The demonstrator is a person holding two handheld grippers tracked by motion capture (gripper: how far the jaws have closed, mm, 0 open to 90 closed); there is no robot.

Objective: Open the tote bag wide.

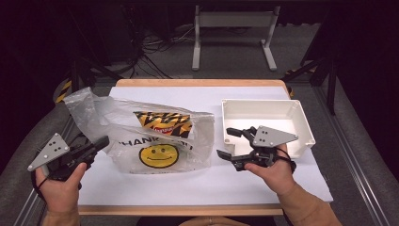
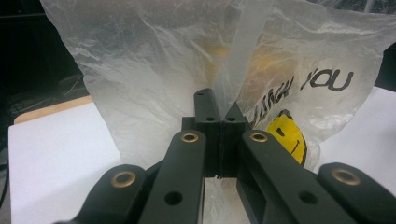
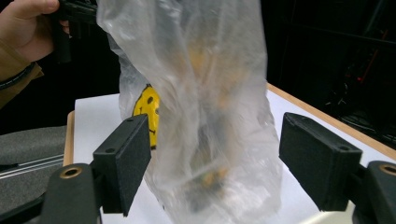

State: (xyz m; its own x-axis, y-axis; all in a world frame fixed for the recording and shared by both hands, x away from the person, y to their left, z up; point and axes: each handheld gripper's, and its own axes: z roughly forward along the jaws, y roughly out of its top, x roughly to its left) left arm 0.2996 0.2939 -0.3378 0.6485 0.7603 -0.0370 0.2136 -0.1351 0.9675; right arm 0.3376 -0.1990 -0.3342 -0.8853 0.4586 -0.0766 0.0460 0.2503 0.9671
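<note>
Your left gripper (image 1: 96, 146) has its jaws closed on a fold of the bag (image 1: 155, 136), at the bag's left edge; your right gripper (image 1: 234, 144) stands wide, jaws empty, just beside its right edge. The bag lies on the sheet (image 1: 188, 181), long axis across the table, running from one gripper to the other; the tray (image 1: 301, 123) sits behind your right hand (image 1: 270, 169). The packet (image 1: 163, 123) inside is blurred through the film; its shape is hard to make out.
</note>
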